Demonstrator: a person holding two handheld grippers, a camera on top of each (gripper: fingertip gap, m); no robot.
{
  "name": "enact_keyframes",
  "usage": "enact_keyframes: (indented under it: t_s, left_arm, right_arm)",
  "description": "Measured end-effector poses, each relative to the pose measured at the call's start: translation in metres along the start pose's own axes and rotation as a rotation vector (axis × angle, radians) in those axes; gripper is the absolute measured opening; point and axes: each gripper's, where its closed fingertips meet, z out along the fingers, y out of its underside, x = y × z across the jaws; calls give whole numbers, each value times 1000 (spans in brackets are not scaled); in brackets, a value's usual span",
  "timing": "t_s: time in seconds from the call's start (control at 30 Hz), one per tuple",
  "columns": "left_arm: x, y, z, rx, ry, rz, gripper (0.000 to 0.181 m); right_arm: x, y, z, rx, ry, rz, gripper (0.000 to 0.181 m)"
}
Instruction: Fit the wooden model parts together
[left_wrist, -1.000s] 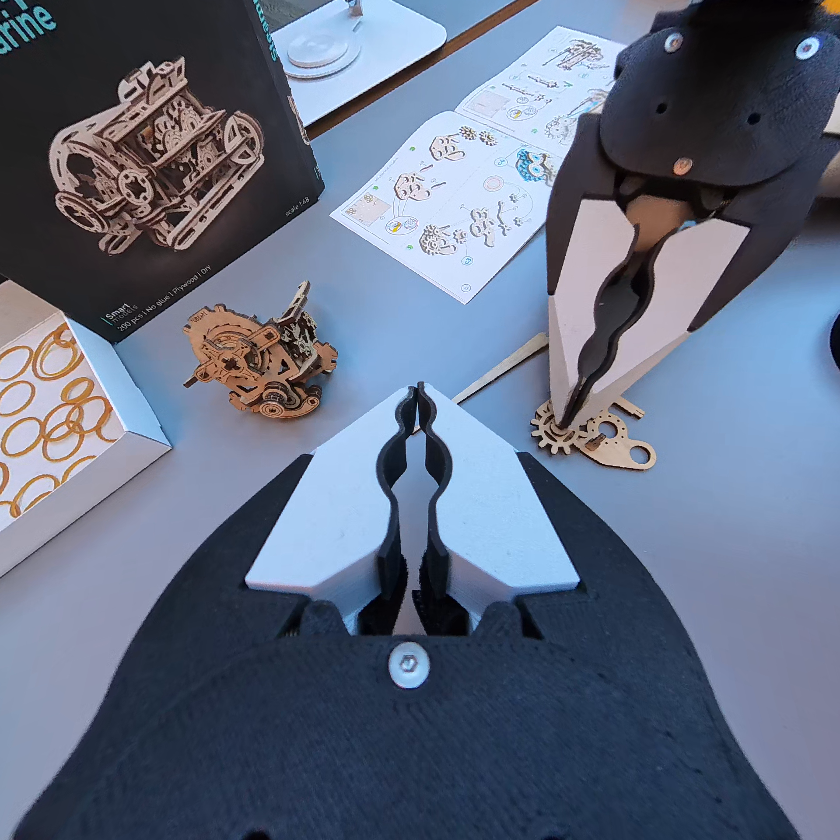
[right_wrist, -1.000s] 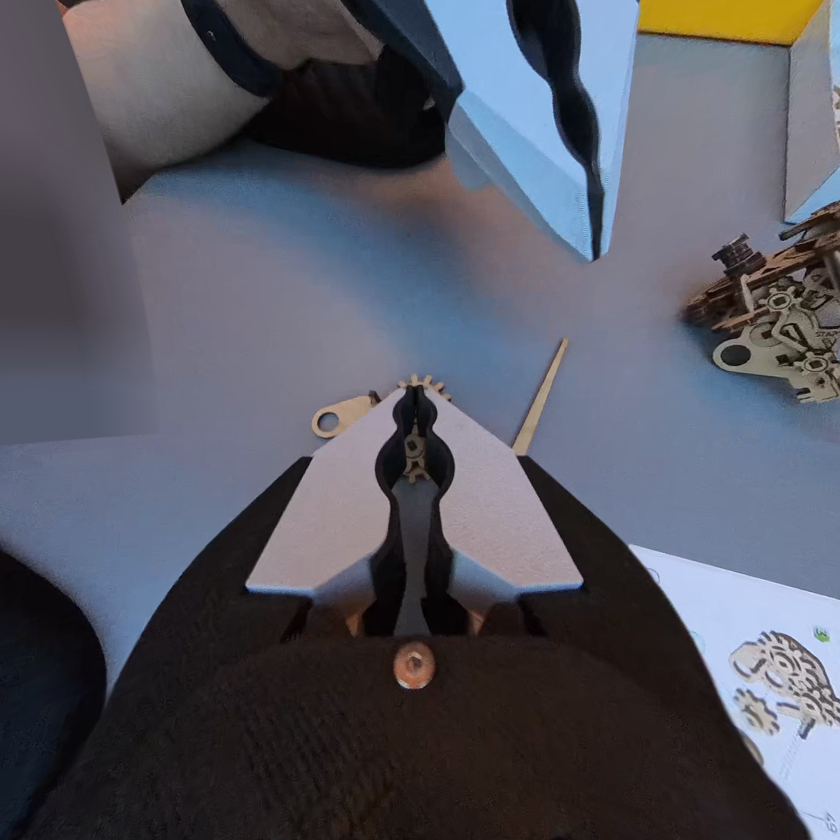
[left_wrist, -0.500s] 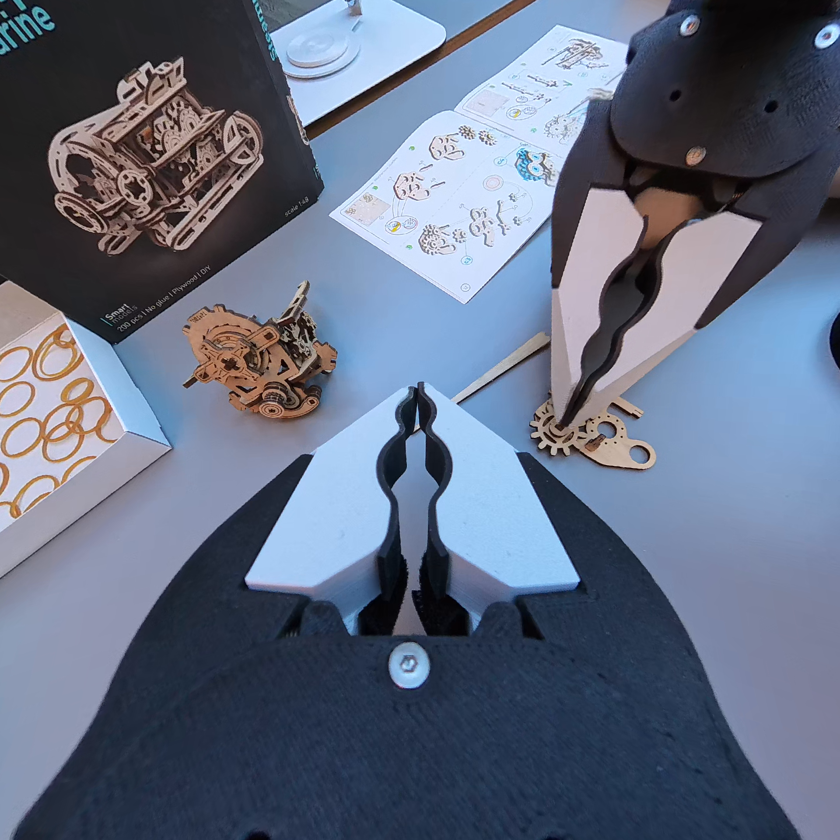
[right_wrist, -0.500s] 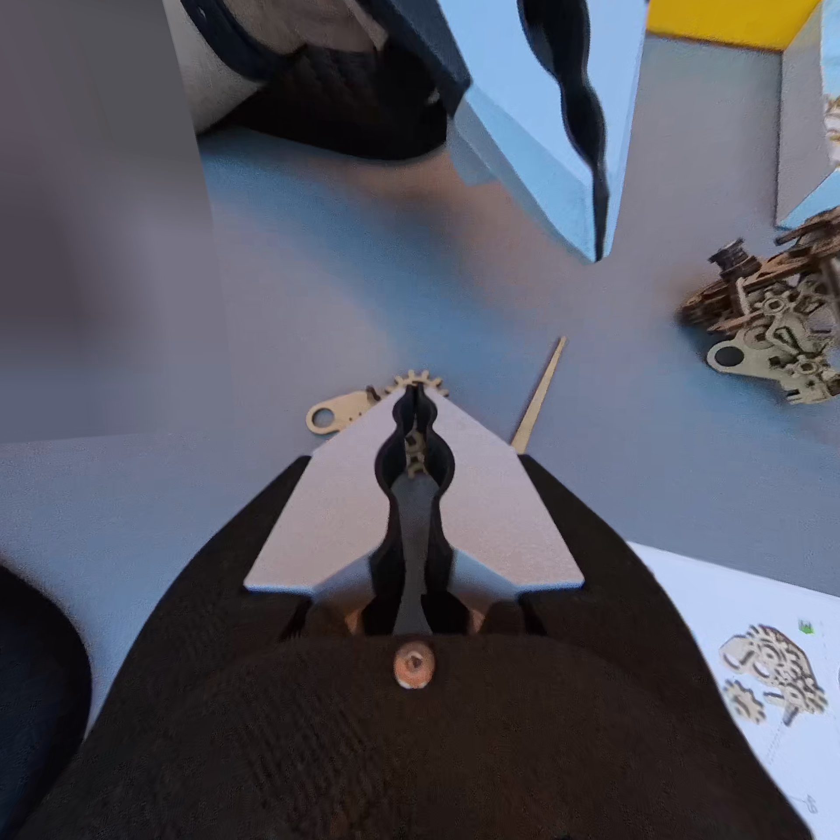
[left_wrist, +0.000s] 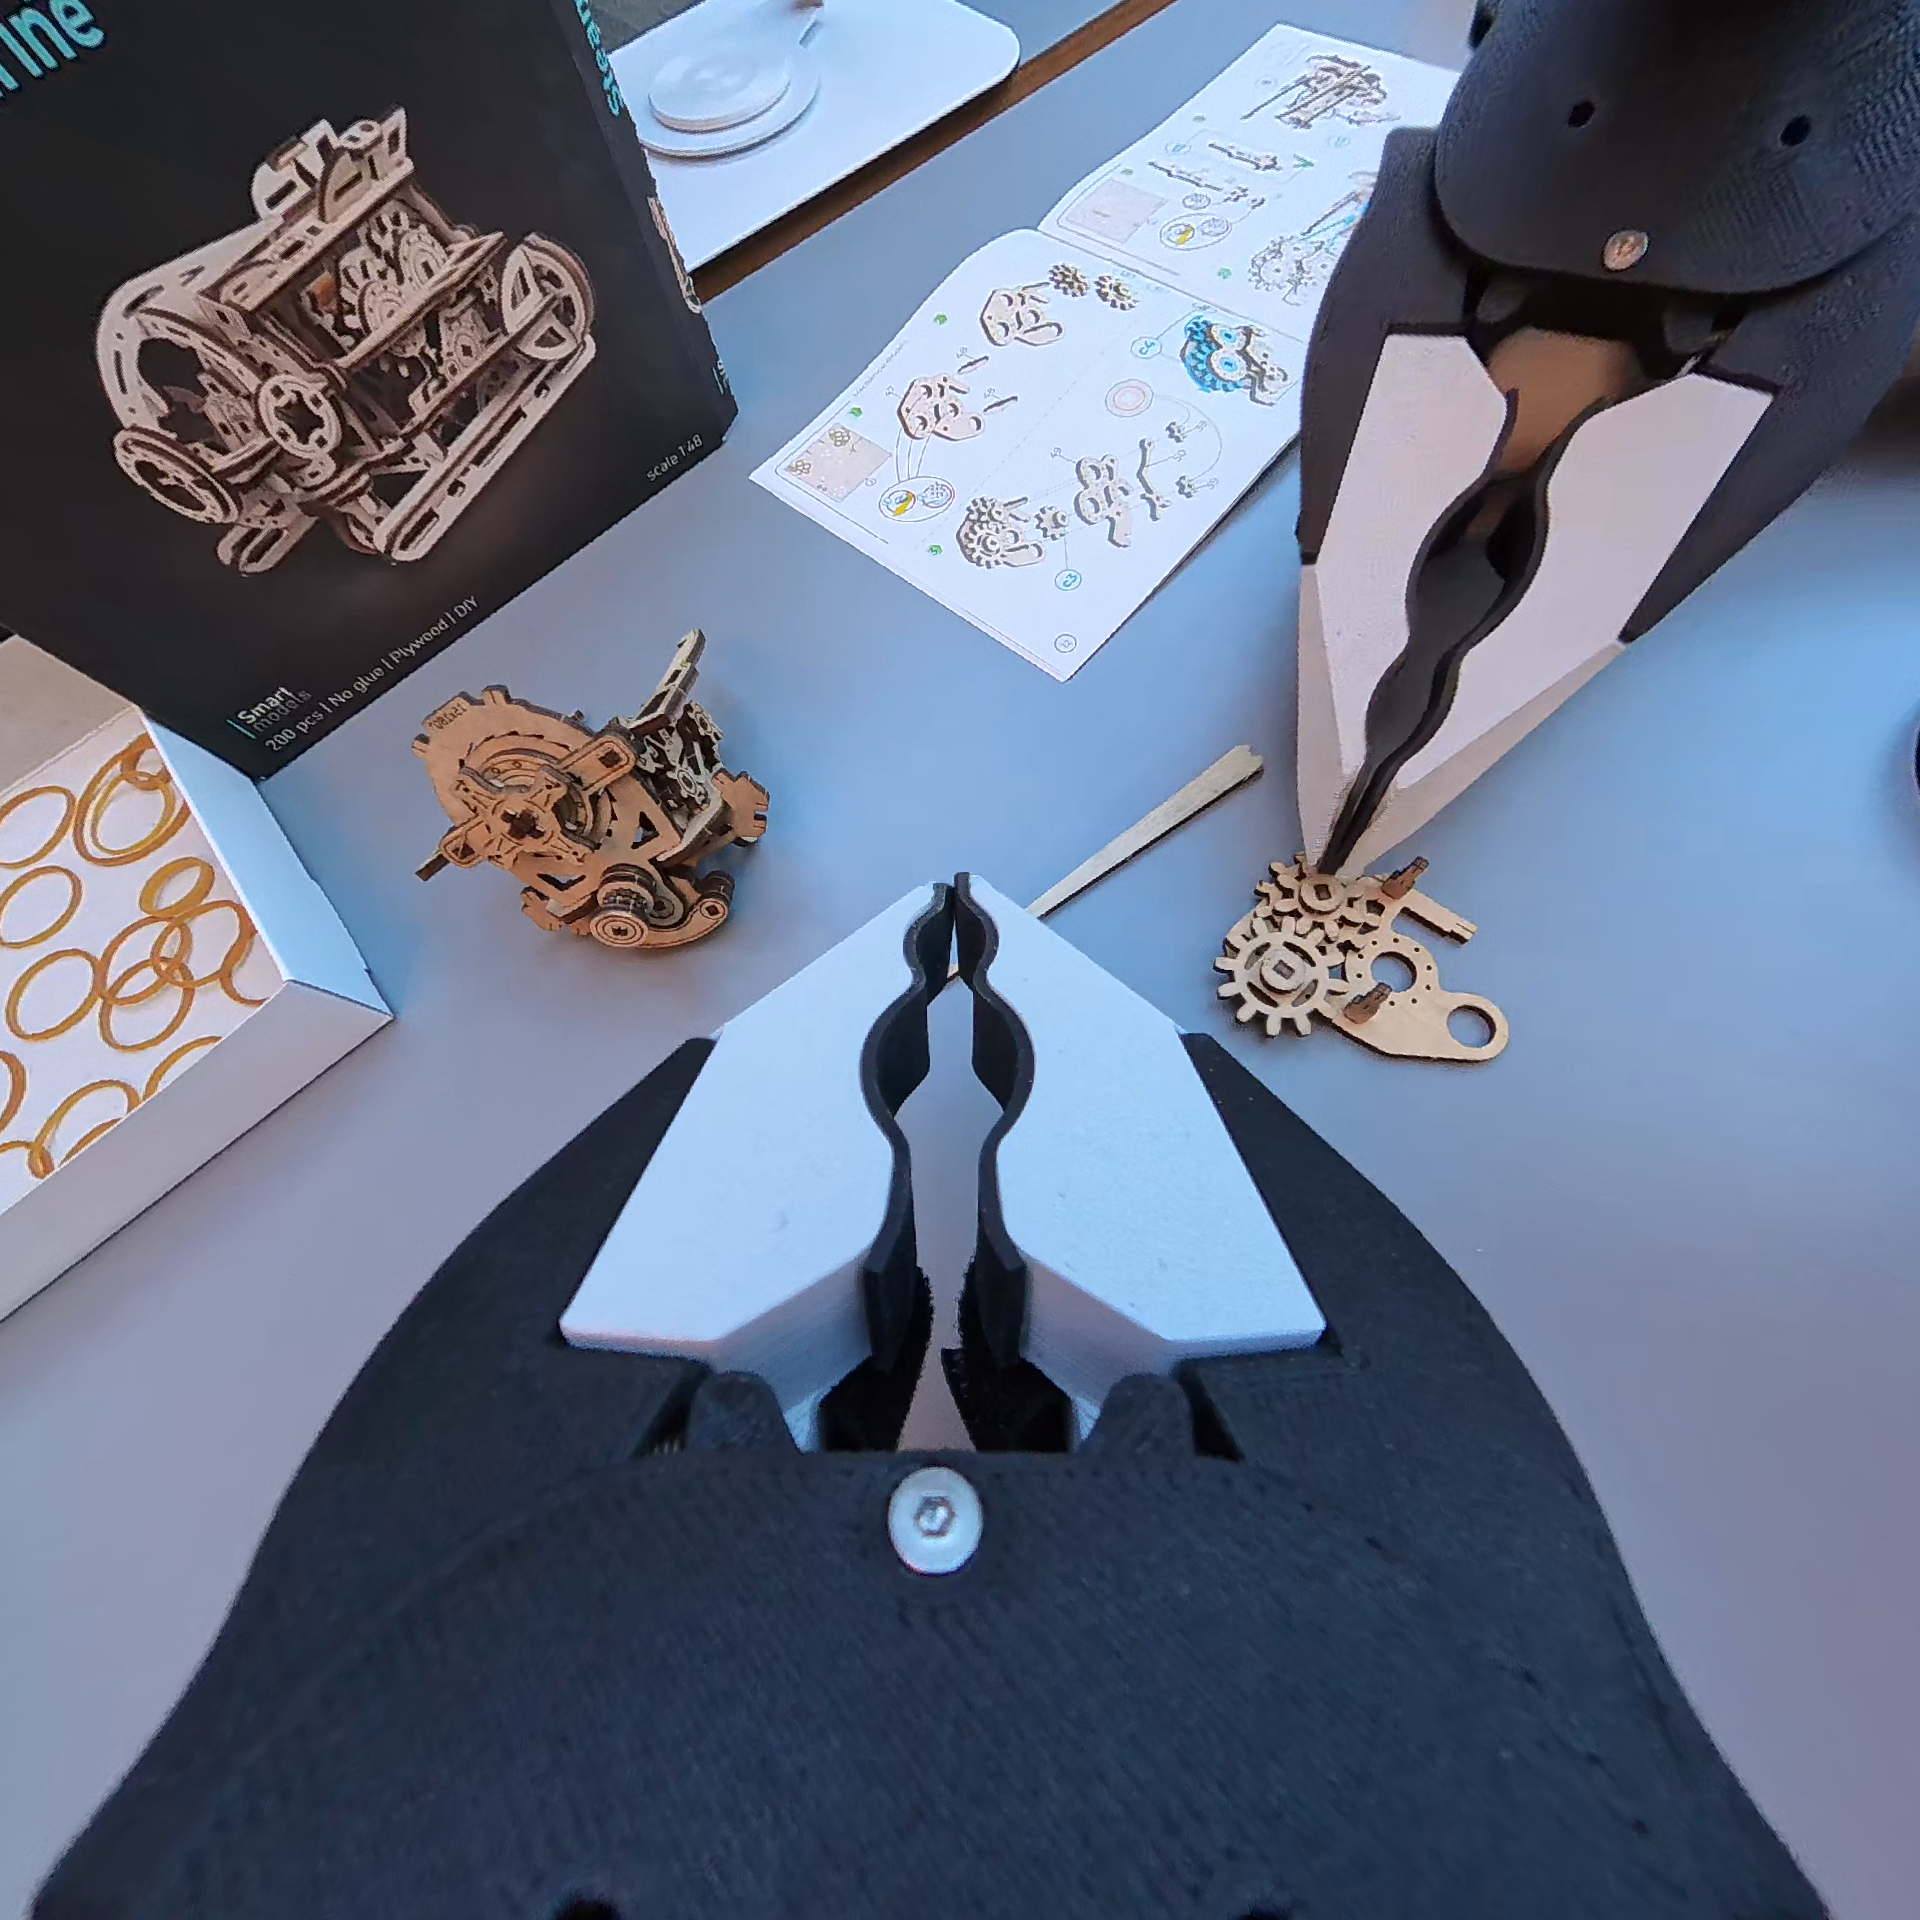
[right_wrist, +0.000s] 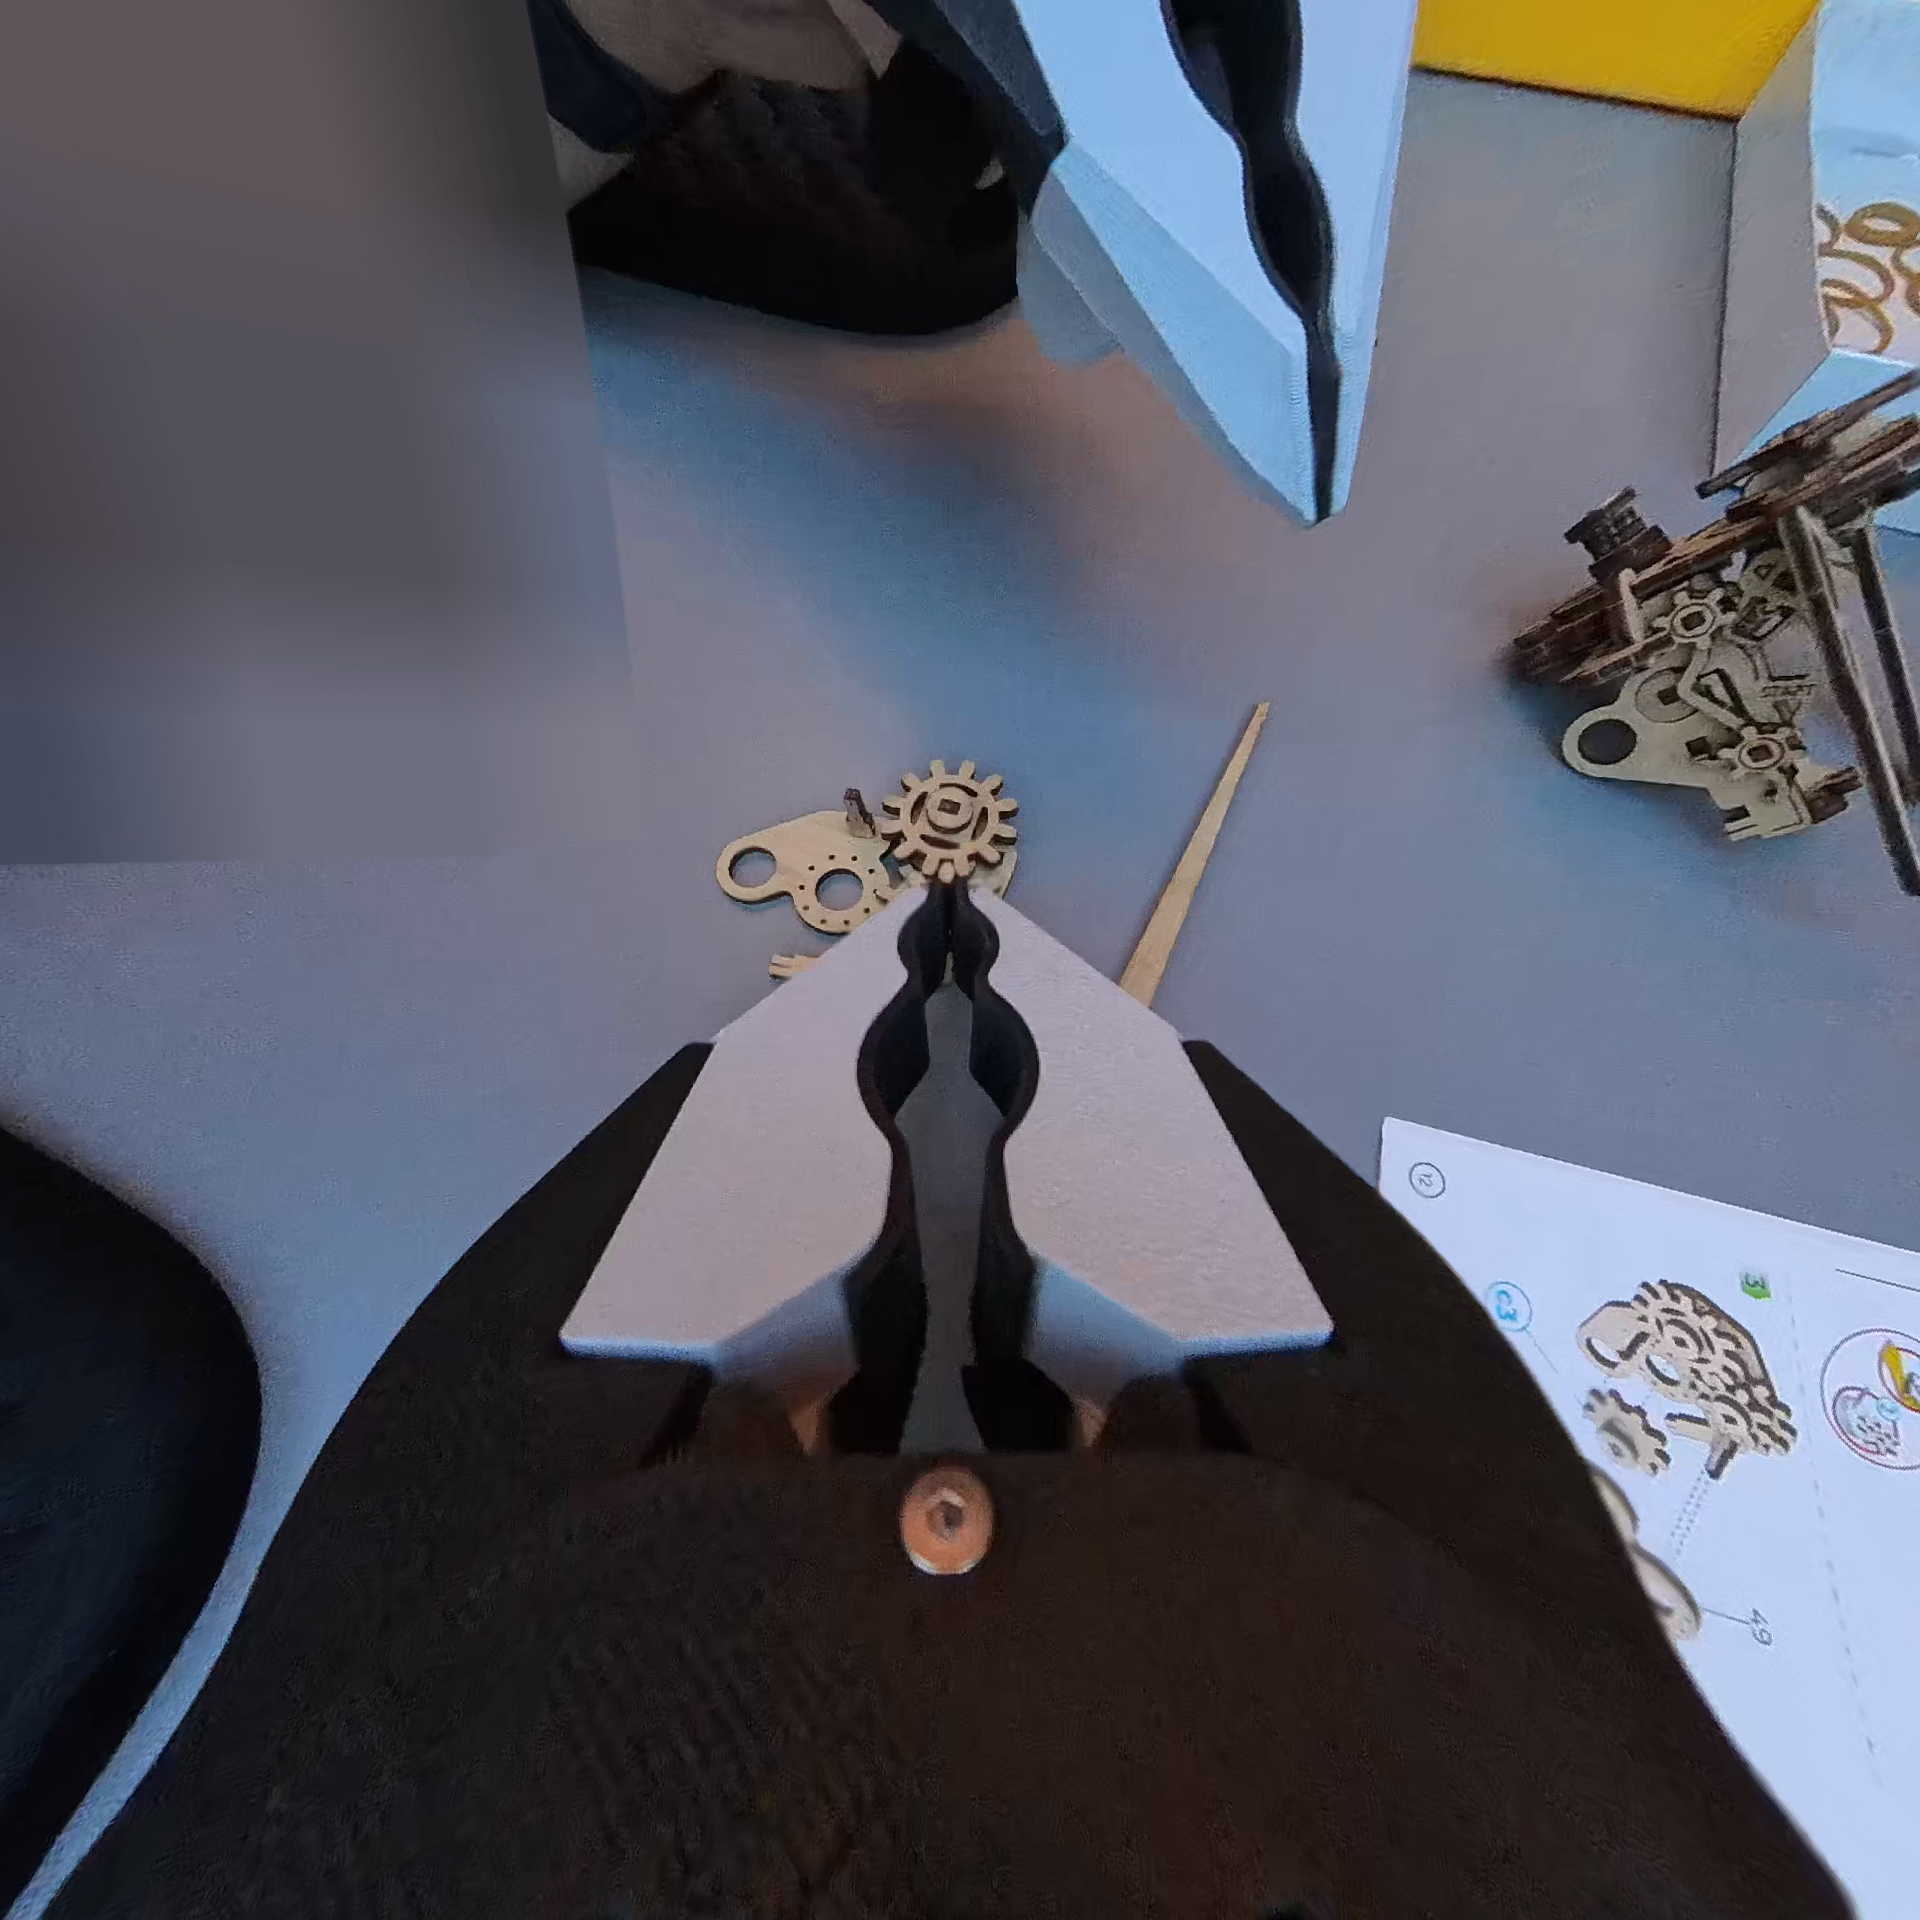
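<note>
1. right gripper (left_wrist: 1335, 868) is closed, tips set down on the small gear of the wooden gear plate (left_wrist: 1361, 966); whether the gear is pinched cannot be told.
2. left gripper (left_wrist: 956, 896) is closed on nothing, held above the table (left_wrist: 1662, 1195).
3. gear plate lies flat mid-table, thin wooden stick (left_wrist: 1143, 831) just beside it.
4. built wooden model (left_wrist: 587, 821) sits well apart, near the black box (left_wrist: 312, 343).

Flat plywood plate (left_wrist: 1403, 1013) with eyelet and two meshed gears (left_wrist: 1283, 971) lies on the grey table; partly built wooden model (left_wrist: 582, 821) rests tilted, well apart to its left.
</note>
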Motion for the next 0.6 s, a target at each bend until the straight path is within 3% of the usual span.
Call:
enact_keyframes:
  t_s: [0.1, 0.2, 0.3, 0.37, 0.47, 0.6]
  left_arm:
    - [1, -1, 0, 6, 5, -2, 0]
    - [8, 0, -1, 1, 52, -7, 0]
    - [11, -7, -5, 31, 63, 3, 0]
    - [14, -17, -10, 99, 92, -19, 0]
    - [24, -18, -9, 107, 185, -95, 2]
    - [25, -23, -10, 130, 203, -138, 5]
  right_arm:
    - [-1, 5, 5, -23, -9, 12, 0]
    - [2, -17, -14, 82, 50, -23, 0]
    - [17, -49, -66, 277, 265, -97, 0]
    - [28, -45, -93, 307, 442, -165, 0]
    - [22, -26, -103, 361, 557, -125, 0]
    - [12, -15, -126, 346, 776, -157, 0]
